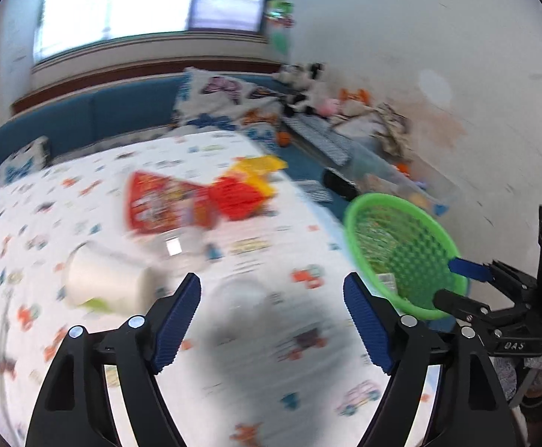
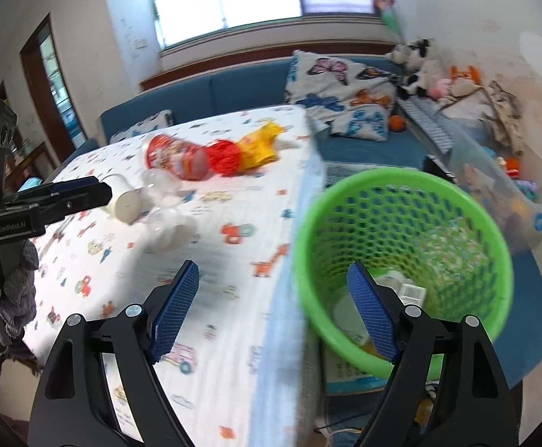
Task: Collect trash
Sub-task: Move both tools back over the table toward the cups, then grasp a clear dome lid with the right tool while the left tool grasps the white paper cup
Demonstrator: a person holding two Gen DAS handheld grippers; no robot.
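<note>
A green mesh basket stands beside the table's right edge with some paper trash inside; it also shows in the left wrist view. On the patterned tablecloth lie a white cup, a clear plastic cup, a red snack tube, a red mesh piece and a yellow wrapper. My left gripper is open above the cloth, near the white cup. My right gripper is open and empty, its right finger over the basket's rim.
A blue sofa with butterfly pillows runs behind the table. Stuffed toys and a clear bin of toys stand at the right along the wall. The view is motion-blurred.
</note>
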